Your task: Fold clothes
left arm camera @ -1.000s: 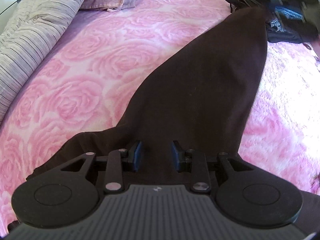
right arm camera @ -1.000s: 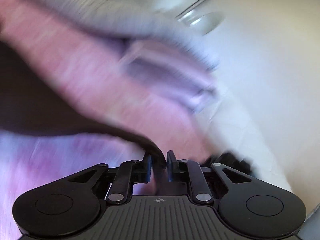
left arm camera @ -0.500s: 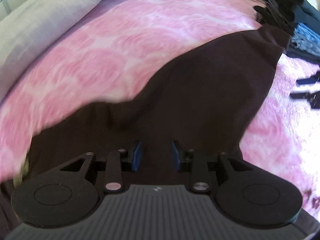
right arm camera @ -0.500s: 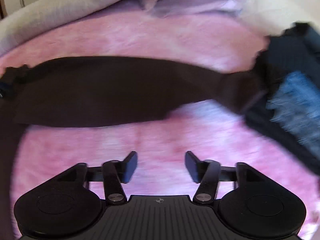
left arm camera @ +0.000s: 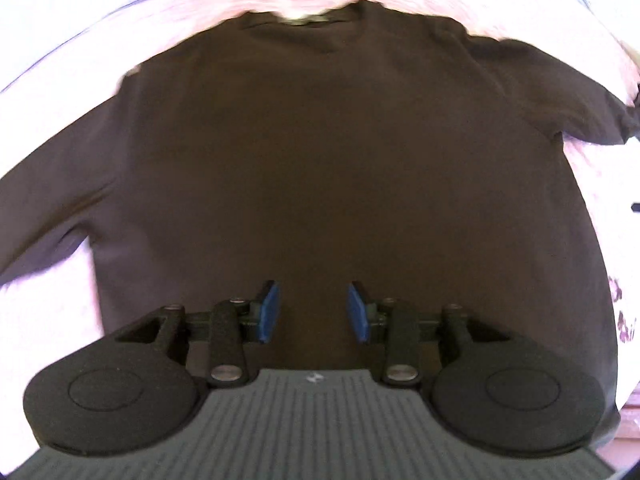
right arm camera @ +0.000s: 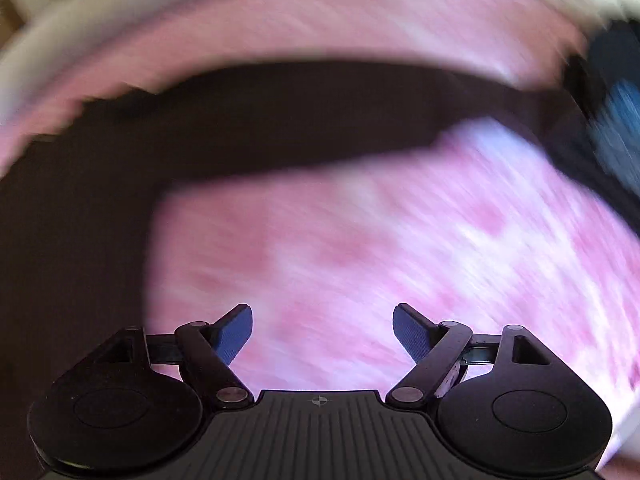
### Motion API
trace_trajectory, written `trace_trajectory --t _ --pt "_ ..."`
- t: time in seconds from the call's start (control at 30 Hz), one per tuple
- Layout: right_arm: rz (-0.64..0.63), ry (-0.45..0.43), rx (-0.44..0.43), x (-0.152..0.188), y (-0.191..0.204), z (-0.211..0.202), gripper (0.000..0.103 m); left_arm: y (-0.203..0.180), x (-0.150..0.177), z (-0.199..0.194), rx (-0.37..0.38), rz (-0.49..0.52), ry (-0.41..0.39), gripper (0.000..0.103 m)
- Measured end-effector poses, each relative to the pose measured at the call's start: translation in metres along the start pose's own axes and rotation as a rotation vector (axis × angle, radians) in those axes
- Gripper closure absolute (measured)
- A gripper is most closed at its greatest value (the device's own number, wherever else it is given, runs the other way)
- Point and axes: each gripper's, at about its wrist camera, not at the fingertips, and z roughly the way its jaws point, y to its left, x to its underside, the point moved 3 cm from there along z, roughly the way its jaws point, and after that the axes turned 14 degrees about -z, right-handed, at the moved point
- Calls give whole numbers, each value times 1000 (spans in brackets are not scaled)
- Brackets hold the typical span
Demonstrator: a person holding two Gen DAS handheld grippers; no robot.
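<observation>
The dark sweater (left arm camera: 340, 168) is spread collar-far beneath the left tongs (left arm camera: 313, 307), just parted and empty; the right tongs (right arm camera: 322, 332), just widened, are seen beside its sleeve.

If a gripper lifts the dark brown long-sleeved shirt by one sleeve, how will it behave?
The dark brown long-sleeved shirt is probably floppy: it lies flat, following the pink rose-patterned bedspread. The body would likely sag and trail behind. It seems light, and the thin cloth may bunch when pushed.

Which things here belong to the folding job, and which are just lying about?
For the job:
- dark long-sleeved top, spread flat
- left gripper, over its hem
- right gripper, wide open and empty

Lying about:
- pink floral bedspread
- dark and blue clothes pile
</observation>
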Motion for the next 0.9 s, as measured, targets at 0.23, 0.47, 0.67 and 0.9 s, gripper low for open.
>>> trace_trajectory --t 0.23,0.47,0.67,0.9 --pt "-192 -175 -183 -84 110 45 55 38 20 -21 24 36 -73 68" --pt "-304 -188 -151 -177 125 154 54 74 40 -22 -24 -131 -87 67" --pt "-197 -304 -79 -192 79 142 49 78 39 -7 -29 -156 -61 67" --pt "-169 -141 -117 -155 76 139 49 88 -38 5 -29 -24 -168 66"
